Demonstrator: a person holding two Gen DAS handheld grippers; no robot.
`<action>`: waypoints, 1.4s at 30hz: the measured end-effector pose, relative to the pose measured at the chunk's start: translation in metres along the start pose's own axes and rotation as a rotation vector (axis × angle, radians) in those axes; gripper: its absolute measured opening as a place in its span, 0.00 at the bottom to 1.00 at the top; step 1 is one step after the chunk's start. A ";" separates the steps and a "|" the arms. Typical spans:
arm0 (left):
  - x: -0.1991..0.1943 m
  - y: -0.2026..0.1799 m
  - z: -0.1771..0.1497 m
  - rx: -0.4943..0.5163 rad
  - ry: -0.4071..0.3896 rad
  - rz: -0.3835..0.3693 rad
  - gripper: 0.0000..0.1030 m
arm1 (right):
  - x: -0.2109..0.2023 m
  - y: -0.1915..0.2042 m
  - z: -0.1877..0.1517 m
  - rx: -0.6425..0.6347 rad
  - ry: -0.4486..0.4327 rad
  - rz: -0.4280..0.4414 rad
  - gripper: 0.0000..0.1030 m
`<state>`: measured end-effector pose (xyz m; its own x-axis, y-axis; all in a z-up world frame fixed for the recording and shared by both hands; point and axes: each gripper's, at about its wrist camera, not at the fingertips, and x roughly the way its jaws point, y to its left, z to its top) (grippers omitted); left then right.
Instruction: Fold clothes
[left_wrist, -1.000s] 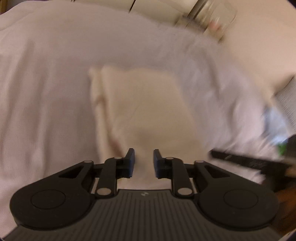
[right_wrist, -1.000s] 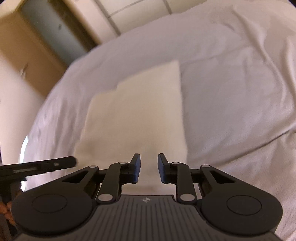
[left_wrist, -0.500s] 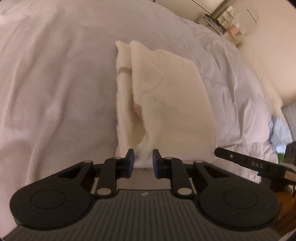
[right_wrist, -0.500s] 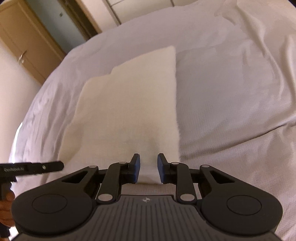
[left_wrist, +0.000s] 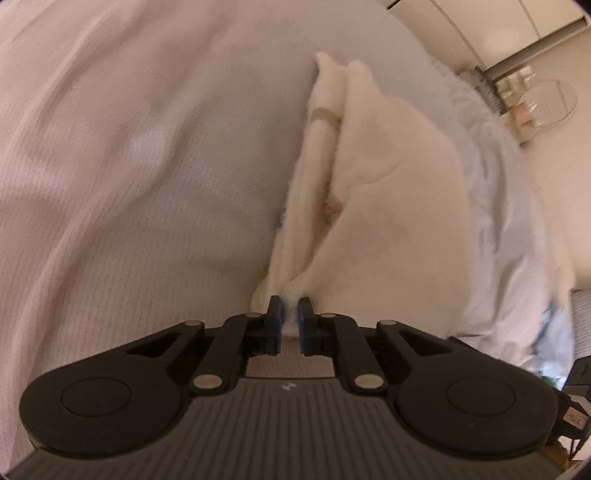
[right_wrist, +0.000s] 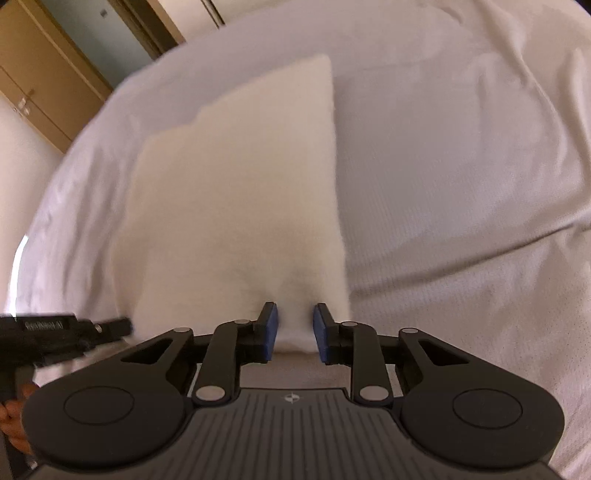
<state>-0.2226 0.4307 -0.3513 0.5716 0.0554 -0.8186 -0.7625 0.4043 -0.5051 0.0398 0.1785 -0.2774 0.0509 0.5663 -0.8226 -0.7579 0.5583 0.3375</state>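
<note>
A cream, fluffy folded garment (left_wrist: 388, 221) lies on the white bed cover (left_wrist: 129, 184); its left side shows stacked layers and a tan band. My left gripper (left_wrist: 290, 308) is shut on the garment's near left corner, with fabric pinched between the blue pads. In the right wrist view the same garment (right_wrist: 236, 203) stretches away from me. My right gripper (right_wrist: 294, 319) is open, its fingers either side of the near right edge. The left gripper's black tip (right_wrist: 110, 326) sits at that near edge, on the left.
The bed cover (right_wrist: 461, 184) spreads wide and wrinkled to the right. Wooden doors (right_wrist: 37, 74) stand beyond the bed's far left. A small round table with items (left_wrist: 535, 107) stands past the bed's right edge, and pale blue cloth (left_wrist: 554, 325) lies lower right.
Both grippers have come down to the garment's near edge. The left gripper's fingers have shut on the near left corner. The right gripper's gap is unchanged, now with fabric in it.
</note>
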 end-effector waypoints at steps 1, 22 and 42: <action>0.000 -0.004 0.002 0.016 0.008 0.018 0.09 | -0.001 0.001 0.001 -0.007 0.002 -0.006 0.22; 0.019 -0.057 0.028 0.242 -0.030 0.115 0.03 | 0.029 0.022 0.033 -0.115 -0.049 -0.013 0.25; -0.031 -0.111 0.020 0.260 0.081 0.358 0.16 | -0.009 0.020 0.036 0.028 0.042 0.001 0.38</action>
<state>-0.1497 0.4027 -0.2646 0.2525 0.1664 -0.9532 -0.8005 0.5892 -0.1092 0.0477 0.2069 -0.2470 0.0226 0.5408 -0.8408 -0.7396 0.5749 0.3500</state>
